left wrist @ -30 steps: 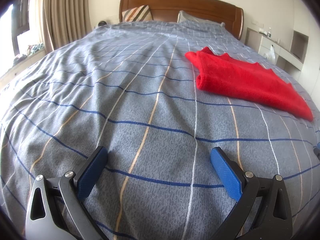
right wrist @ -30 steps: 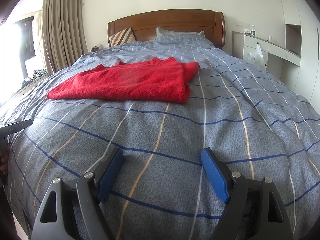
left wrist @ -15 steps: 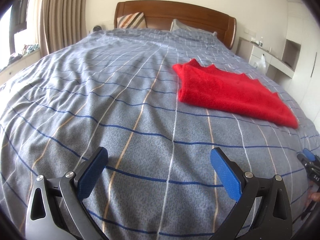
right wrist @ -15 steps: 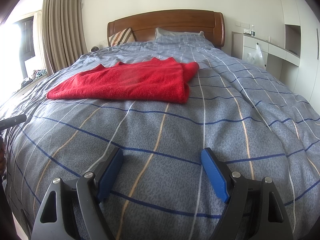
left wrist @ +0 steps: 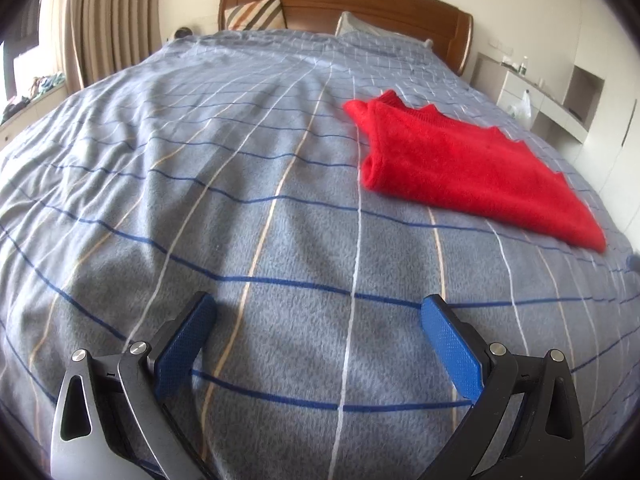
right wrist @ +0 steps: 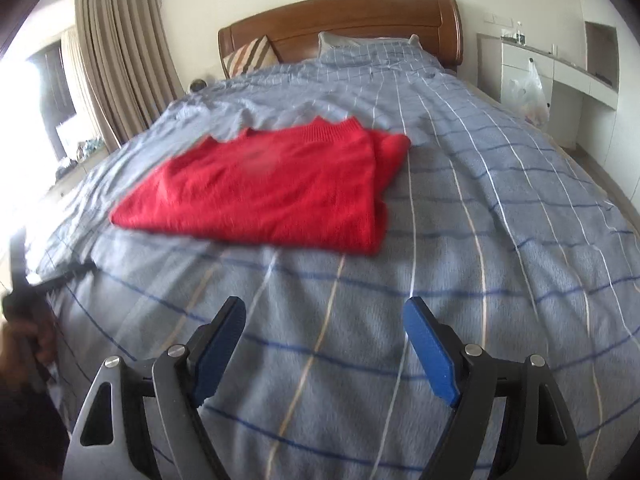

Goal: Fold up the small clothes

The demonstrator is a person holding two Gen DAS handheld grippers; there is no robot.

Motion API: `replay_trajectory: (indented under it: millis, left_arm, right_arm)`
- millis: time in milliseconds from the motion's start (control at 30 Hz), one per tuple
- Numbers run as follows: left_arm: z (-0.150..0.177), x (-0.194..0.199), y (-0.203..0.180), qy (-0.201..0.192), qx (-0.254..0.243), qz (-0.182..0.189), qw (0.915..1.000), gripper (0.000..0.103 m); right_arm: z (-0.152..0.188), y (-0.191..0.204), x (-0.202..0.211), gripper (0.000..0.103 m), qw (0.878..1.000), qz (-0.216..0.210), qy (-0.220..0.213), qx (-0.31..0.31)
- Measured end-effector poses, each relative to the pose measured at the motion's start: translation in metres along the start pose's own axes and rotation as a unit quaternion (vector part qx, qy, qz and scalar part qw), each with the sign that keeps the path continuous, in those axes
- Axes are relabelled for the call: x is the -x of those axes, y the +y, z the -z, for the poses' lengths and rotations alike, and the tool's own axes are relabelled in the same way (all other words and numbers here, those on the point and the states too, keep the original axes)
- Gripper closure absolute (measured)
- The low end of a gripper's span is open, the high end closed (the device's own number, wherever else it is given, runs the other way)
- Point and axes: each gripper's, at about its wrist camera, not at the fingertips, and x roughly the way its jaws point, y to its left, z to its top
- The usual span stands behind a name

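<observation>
On a wide bed under a grey-blue checked blanket, we see a red knitted sweater lying folded flat, its collar toward the wooden headboard. From the left wrist view it rests up and to the right, well apart from the left gripper, whose blue pads stand wide apart with only blanket between them — nothing is held. From the right wrist view the sweater sits ahead and slightly left, near but not touching the right gripper; its jaws too are spread and empty, hanging over bare blanket. This view is somewhat blurred. At its left edge we make out a person's hand on a dark handle. A striped pillow leans at the headboard, beige curtains hang to the left, and a white plastic bag hangs from the white cabinet at right.
</observation>
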Motion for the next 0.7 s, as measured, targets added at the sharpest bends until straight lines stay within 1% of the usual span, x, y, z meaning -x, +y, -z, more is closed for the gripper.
replay_trajectory:
  millis: [33,67,133,167,233,267,333,367,400,433,467,533,600,700]
  left_arm:
    - [0.002,0.002,-0.003,-0.005,-0.01,-0.006,0.9999,0.001]
    - [0.003,0.002,-0.007,-0.005,-0.019,-0.011,0.9997,0.001]
    - [0.004,0.003,-0.008,-0.007,-0.022,-0.015,0.9996,0.001]
    - [0.004,0.002,-0.006,-0.008,-0.019,-0.012,0.9997,0.001]
    - [0.004,0.002,-0.004,-0.009,-0.016,-0.007,0.9998,0.001]
    - [0.004,0.003,-0.004,-0.01,-0.015,-0.006,0.9998,0.001]
    - [0.004,0.003,-0.004,-0.01,-0.018,-0.006,0.9998,0.001]
    - [0.004,0.003,-0.004,-0.01,-0.018,-0.006,0.9998,0.001]
    - [0.003,0.003,-0.004,-0.008,-0.019,-0.006,0.9998,0.001]
    - [0.002,0.003,-0.003,-0.005,-0.019,-0.004,0.9998,0.001]
    - [0.001,0.005,-0.002,0.001,-0.017,-0.001,0.9999,0.001]
    - [-0.001,0.013,0.003,0.005,-0.005,0.01,0.9999,0.001]
    - [-0.003,0.022,0.013,-0.004,0.016,0.011,0.9998,0.001]
    - [-0.01,0.023,0.03,-0.015,0.047,0.002,0.9988,0.001]
  right_arm:
    - [-0.017,-0.006,-0.003,0.022,1.0,-0.015,-0.001,-0.013]
    - [-0.035,-0.014,-0.01,0.018,0.999,-0.028,0.001,-0.03]
    - [-0.061,-0.033,-0.034,0.015,0.995,-0.054,0.017,-0.077]
    - [-0.072,-0.046,-0.051,0.015,0.992,-0.059,0.031,-0.106]
    - [-0.082,-0.068,-0.084,0.015,0.985,-0.056,0.058,-0.155]
    - [-0.083,-0.078,-0.1,0.015,0.979,-0.061,0.069,-0.18]
    - [-0.079,-0.085,-0.127,0.017,0.969,-0.075,0.096,-0.214]
    - [-0.079,-0.085,-0.137,0.026,0.967,-0.08,0.111,-0.214]
    - [-0.08,-0.082,-0.143,0.035,0.967,-0.084,0.122,-0.205]
    - [-0.083,-0.08,-0.145,0.063,0.967,-0.086,0.131,-0.2]
    - [-0.088,-0.078,-0.144,0.084,0.967,-0.079,0.134,-0.202]
    - [-0.101,-0.064,-0.129,0.085,0.972,-0.057,0.13,-0.184]
    - [-0.125,-0.039,-0.112,0.086,0.981,-0.043,0.119,-0.145]
    - [-0.159,0.015,-0.1,0.086,0.986,-0.061,0.111,-0.105]
